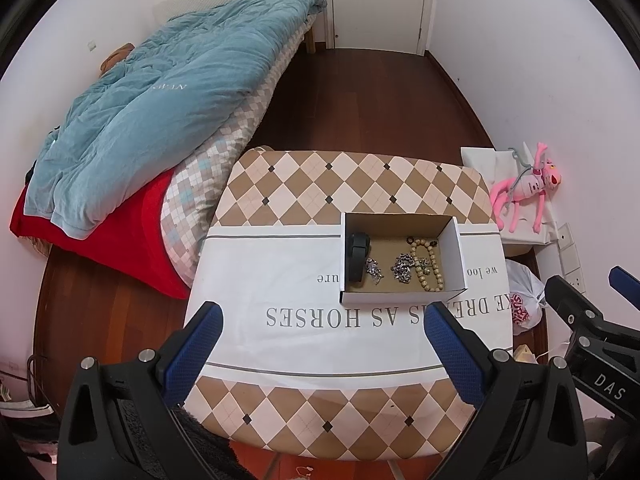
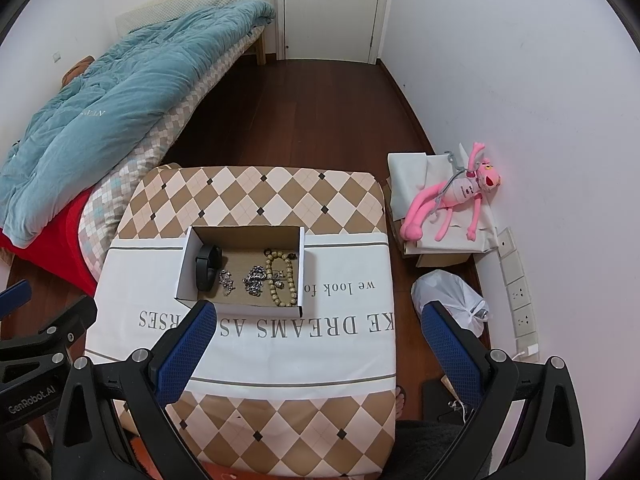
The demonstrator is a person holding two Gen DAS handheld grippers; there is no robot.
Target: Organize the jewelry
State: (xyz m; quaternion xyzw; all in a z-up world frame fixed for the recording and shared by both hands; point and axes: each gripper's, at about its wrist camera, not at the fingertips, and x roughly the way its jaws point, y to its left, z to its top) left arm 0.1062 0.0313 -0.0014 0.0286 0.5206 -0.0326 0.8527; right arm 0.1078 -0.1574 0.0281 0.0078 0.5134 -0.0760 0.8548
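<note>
An open cardboard box [image 1: 456,256] [image 2: 188,268] sits on a cloth-covered table [image 1: 280,280] [image 2: 340,320]. Inside lie a black band [image 1: 357,256] [image 2: 207,266], a small silver piece [image 1: 374,269] [image 2: 226,281], a silver chain [image 1: 402,267] [image 2: 254,278] and a beige bead bracelet [image 1: 428,266] [image 2: 282,278]. My left gripper [image 1: 324,312] is open and empty, held above the table's near half, short of the box. My right gripper [image 2: 320,312] is open and empty, near the box's front right.
A bed with a teal duvet [image 1: 160,104] [image 2: 112,108] stands to the left. A pink plush toy [image 1: 528,188] [image 2: 452,196] lies on papers by the right wall. A white plastic bag [image 2: 452,296] [image 1: 524,300] sits on the wooden floor.
</note>
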